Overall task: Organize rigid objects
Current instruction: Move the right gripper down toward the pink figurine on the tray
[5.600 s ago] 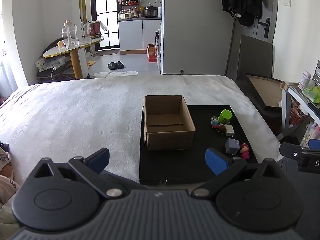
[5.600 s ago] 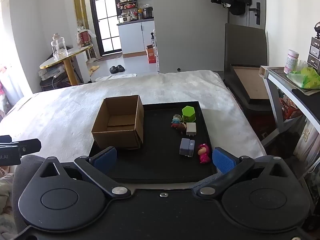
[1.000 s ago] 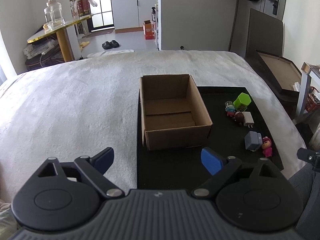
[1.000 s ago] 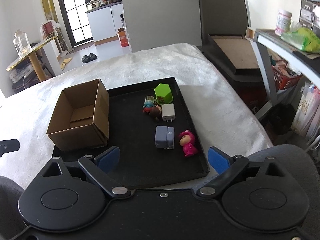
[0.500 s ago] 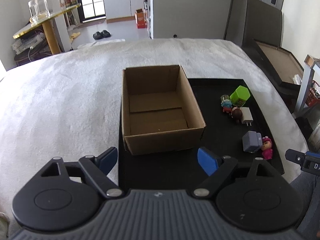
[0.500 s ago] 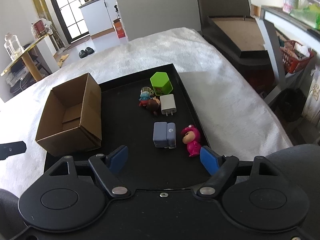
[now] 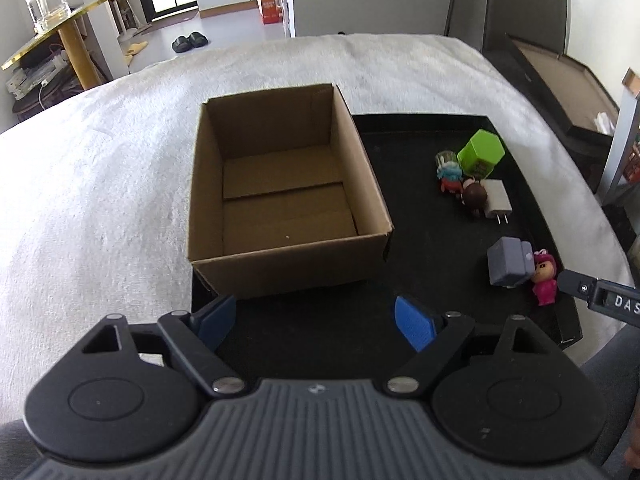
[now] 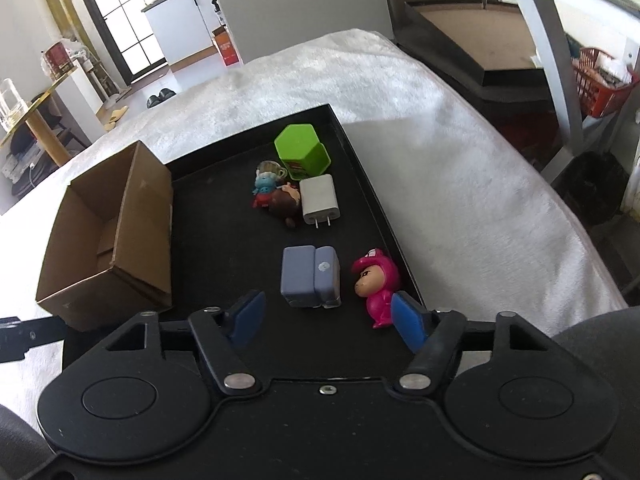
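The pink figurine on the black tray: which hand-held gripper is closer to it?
The right. The right hand-held gripper hangs just short of the pink figurine, one blue pad beside it. The left hand-held gripper faces the cardboard box, with the figurine off to its right.

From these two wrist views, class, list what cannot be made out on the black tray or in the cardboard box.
- Left wrist: tray near edge, hidden by the left gripper.
- Right wrist: cardboard box floor, mostly hidden by its own wall.
- Both: green hexagonal container label, too small.
- Left wrist: pink figurine partly hidden behind the grey block.
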`<state>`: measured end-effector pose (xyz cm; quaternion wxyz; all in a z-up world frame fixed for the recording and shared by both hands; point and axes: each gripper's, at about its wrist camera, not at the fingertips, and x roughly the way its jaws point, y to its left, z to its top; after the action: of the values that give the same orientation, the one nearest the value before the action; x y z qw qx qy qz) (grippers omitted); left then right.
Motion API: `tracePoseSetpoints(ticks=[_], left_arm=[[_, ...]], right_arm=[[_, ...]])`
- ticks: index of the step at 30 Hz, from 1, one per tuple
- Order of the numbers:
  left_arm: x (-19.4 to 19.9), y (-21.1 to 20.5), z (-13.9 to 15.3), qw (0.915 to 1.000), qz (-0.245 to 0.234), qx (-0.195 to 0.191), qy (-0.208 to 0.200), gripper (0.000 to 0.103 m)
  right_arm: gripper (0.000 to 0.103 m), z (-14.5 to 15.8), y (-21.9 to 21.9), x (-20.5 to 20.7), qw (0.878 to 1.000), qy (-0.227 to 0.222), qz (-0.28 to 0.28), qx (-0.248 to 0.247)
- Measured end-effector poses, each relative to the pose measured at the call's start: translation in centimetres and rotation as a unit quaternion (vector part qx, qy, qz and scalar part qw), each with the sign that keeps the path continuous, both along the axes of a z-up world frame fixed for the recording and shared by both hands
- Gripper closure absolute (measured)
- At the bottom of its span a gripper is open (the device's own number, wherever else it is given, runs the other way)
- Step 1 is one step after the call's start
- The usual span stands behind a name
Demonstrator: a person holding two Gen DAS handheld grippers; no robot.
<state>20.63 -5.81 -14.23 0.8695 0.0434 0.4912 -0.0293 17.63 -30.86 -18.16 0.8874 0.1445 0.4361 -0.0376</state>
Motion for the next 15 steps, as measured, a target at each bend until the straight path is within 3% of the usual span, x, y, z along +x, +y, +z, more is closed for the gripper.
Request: tracePoseSetpoints(ticks=[8,11,15], left_arm=[[0.9,-1.5,-1.4,0.9994,0.000,0.023,0.025,0.016],[1.2,-1.9,-2.0,0.9989,0.003,0.031,0.034,0.016],[1.6,-2.5,-2.6,0.9981,0.000,0.041,0.046,0.016]], right_arm=[[0.047,-2.4,-0.7,1.3,1.000,0.005,-0.001,0.007],[0.055,-3.2,-1.1,1.7,1.000,0.010,0.000,0.009],[0.056,-4.0,-1.9,2.2,1.000,0.008,-0.008,0.007]])
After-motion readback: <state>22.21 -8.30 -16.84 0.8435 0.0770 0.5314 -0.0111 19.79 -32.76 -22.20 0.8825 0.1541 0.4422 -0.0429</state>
